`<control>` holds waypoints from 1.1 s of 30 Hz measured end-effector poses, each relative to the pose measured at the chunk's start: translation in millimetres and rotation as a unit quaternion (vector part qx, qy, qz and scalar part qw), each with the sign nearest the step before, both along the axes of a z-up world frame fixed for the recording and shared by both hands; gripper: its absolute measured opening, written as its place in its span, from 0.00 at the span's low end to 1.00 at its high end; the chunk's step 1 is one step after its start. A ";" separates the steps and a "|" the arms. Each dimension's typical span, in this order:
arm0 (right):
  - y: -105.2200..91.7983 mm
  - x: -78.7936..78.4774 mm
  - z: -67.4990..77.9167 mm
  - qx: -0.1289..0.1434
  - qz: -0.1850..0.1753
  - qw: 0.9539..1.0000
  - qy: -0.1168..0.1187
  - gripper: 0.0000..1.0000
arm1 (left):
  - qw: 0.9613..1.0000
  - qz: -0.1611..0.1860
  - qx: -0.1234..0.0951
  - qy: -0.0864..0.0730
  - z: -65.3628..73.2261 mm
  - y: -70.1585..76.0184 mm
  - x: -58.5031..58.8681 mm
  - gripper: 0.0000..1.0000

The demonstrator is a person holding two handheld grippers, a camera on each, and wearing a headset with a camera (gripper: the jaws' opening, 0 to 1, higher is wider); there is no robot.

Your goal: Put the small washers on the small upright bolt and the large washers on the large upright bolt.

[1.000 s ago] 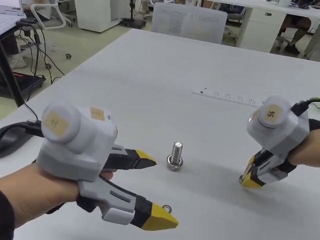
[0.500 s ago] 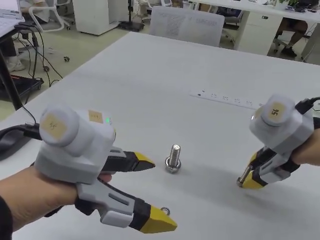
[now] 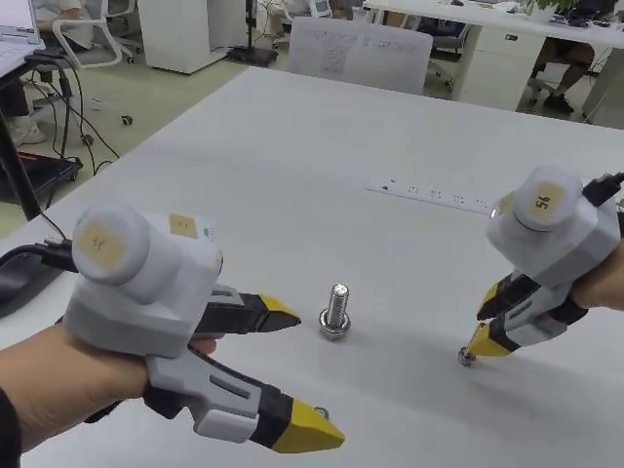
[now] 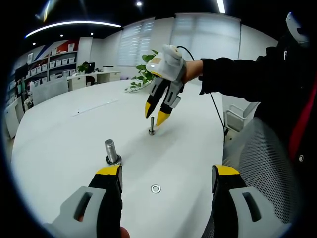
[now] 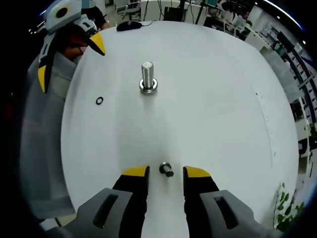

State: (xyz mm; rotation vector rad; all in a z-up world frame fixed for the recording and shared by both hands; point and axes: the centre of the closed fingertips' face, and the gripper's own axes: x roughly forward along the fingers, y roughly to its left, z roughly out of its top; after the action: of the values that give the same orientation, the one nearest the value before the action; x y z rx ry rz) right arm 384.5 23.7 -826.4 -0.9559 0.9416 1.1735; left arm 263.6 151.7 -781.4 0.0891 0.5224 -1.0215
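The large bolt (image 3: 335,312) stands upright mid-table with a washer around its base, also seen in the left gripper view (image 4: 111,151) and the right gripper view (image 5: 147,77). The small bolt (image 3: 467,357) stands on the table under my right gripper (image 3: 485,319), whose jaws are apart on either side of the bolt (image 5: 166,169). One small washer (image 3: 320,413) lies flat by the lower jaw of my left gripper (image 3: 297,375), which is open and holds nothing. From the left gripper view, that washer (image 4: 155,189) lies between the jaws, and the right gripper (image 4: 161,106) hovers over the small bolt (image 4: 151,126).
A white power strip (image 3: 429,193) lies on the white table (image 3: 292,175) beyond the bolts. A grey chair (image 3: 361,44) stands at the far edge. A dark cable (image 3: 24,263) trails off the left side. Another mesh chair (image 4: 267,163) is near the table's side.
My right gripper has opened and let go of the small bolt, which now stands on the table below its tips. The left gripper has barely moved.
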 end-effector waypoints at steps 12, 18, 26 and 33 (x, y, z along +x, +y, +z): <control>27.2 -16.5 25.2 0.022 0.032 0.999 -0.012 0.27 | 1.000 0.001 0.000 -0.002 4.4 0.4 -0.2 0.74; 42.1 -34.7 27.5 0.016 0.064 0.998 -0.010 0.26 | 1.000 0.000 0.001 -0.003 5.1 1.7 -1.1 0.74; 62.2 -56.1 17.4 0.007 0.103 0.995 0.005 0.25 | 1.000 -0.003 -0.002 -0.006 7.7 1.5 -1.7 0.74; 79.5 -72.0 -2.2 0.007 0.125 0.992 0.025 0.24 | 1.000 -0.006 -0.002 -0.007 9.7 1.0 -3.7 0.74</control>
State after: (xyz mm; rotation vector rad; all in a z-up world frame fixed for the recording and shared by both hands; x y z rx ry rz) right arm 312.5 103.2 -828.6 -1.0589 0.8701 1.4184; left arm 260.0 152.8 -771.6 0.0962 0.5082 -1.0319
